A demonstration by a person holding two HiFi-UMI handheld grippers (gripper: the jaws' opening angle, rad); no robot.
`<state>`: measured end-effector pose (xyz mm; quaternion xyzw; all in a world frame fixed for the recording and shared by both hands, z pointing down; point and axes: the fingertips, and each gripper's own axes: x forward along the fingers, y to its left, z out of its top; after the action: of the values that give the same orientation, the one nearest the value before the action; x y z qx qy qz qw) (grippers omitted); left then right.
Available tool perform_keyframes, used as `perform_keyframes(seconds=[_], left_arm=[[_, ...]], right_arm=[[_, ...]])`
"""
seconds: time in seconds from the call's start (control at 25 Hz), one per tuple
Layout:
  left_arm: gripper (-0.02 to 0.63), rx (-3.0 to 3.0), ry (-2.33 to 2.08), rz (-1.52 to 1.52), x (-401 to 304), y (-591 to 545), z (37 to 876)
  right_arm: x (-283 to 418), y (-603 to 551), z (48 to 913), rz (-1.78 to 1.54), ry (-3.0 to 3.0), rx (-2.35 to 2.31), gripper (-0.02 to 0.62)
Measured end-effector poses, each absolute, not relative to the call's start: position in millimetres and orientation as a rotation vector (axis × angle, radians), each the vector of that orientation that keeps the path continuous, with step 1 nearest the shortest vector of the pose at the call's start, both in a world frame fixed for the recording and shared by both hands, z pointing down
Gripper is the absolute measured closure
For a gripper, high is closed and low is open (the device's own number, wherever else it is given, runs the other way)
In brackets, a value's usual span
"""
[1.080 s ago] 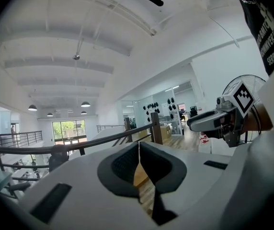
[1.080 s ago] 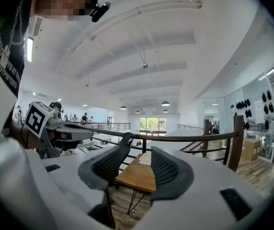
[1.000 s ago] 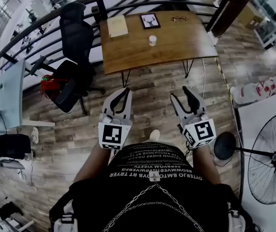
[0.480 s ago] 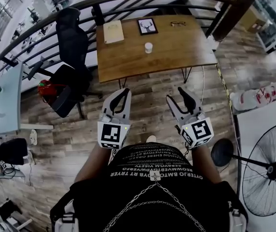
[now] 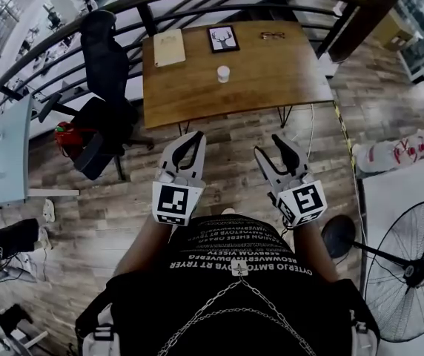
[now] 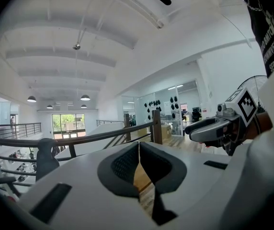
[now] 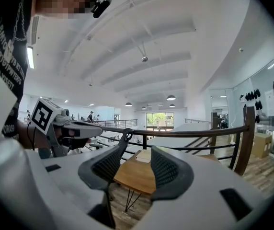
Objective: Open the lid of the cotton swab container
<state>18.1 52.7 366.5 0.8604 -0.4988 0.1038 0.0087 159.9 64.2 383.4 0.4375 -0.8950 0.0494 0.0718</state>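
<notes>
Table point(image 5: 271, 73) far against railing point(image 7: 183, 132), container point(image 5: 223, 73) mid-top, open plank floor point(image 5: 227, 136) before near edge, chair point(image 5: 101, 50) left, fan point(image 5: 408, 273) right, left gripper point(image 5: 194, 136) clenched empty, right gripper point(image 5: 273, 145) released.

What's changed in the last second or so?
The person has stepped closer to the wooden table, so it and the cotton swab container look nearer. Both grippers came along. Unchanged: left gripper shut, right gripper open, both empty; nothing on the table touched.
</notes>
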Motion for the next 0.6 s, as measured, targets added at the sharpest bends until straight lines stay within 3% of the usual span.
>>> perform_keyframes(seconds=[0.32,0.6], left_arm=[[0.575,2.717,-1.531,0.321,48.9,34.7,365.5],[0.575,2.645,-1.589,0.326,35.0,27.6,378.6]], right_arm=[[199.4,44.1,382.7,0.146,-2.666,1.37,0.387],[211.5,29.7,385.9,0.154,-2.652,1.358,0.387]])
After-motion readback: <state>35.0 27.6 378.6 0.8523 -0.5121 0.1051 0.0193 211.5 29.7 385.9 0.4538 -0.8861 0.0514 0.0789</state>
